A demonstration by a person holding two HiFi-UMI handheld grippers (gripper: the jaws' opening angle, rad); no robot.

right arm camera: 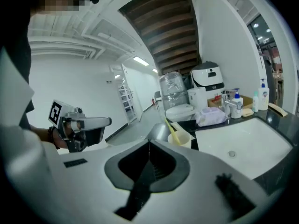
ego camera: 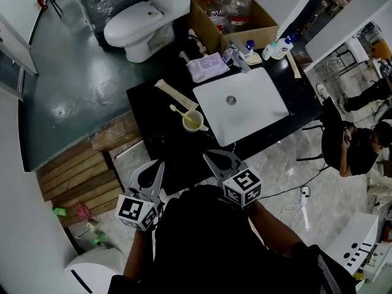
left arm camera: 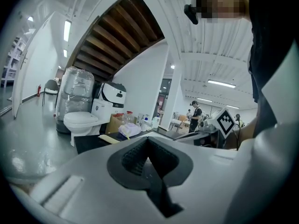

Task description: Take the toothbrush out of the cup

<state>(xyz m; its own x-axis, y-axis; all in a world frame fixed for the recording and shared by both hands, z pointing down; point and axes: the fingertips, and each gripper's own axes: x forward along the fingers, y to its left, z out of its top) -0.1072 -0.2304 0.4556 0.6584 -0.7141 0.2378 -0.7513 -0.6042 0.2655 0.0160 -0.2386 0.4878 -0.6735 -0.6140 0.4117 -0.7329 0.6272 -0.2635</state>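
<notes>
A pale yellow cup (ego camera: 193, 121) stands on the black counter (ego camera: 153, 139), just left of the white sink (ego camera: 242, 106). A yellow toothbrush (ego camera: 178, 111) leans out of it toward the left. In the right gripper view the cup (right arm camera: 180, 138) and toothbrush (right arm camera: 169, 125) lie just beyond the jaws. Both grippers hover near the counter's front edge, short of the cup. My left gripper (ego camera: 161, 164) is shut and empty, as is my right gripper (ego camera: 209, 157). The jaws meet in both gripper views. From the left gripper view the cup is not visible.
A toothpaste tube (ego camera: 175, 95), a purple packet (ego camera: 207, 66), a faucet (ego camera: 236, 57) and soap bottles (ego camera: 278, 46) sit on the counter. Behind are a cardboard box (ego camera: 236, 17) and a toilet (ego camera: 131, 23). A wooden pallet (ego camera: 86, 164) lies left; a person (ego camera: 355, 146) sits right.
</notes>
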